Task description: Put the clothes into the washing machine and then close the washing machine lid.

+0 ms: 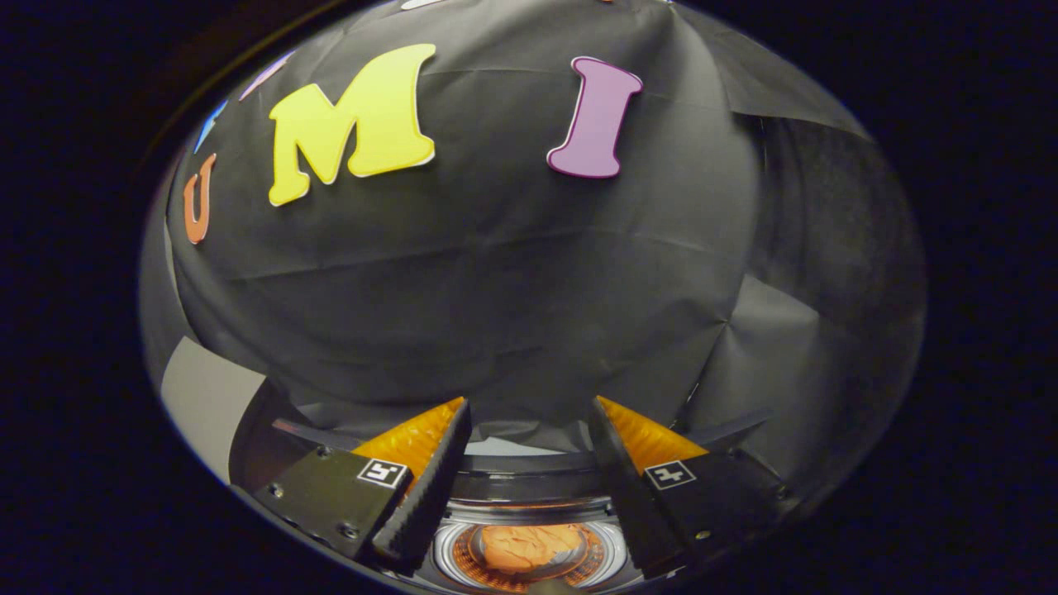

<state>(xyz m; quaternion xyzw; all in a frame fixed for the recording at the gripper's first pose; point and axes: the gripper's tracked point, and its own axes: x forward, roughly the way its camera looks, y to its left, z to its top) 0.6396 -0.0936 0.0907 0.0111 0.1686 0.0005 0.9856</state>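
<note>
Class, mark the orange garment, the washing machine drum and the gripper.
Orange garment (529, 547), gripper view, cloth's middle.
Washing machine drum (445, 552), gripper view, shiny rim.
Gripper (529, 413), gripper view, midway between open fingertips.

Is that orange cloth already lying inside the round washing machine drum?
Yes, the crumpled orange cloth lies in the round drum, seen between the open fingers, which hold nothing.

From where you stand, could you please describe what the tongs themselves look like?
The tongs have two wedge-shaped fingers that taper to points, their inner faces ribbed. Each sits on a black block fixed with screws, and each block carries a small square black-and-white marker. No cables or sleeves can be seen.
</note>
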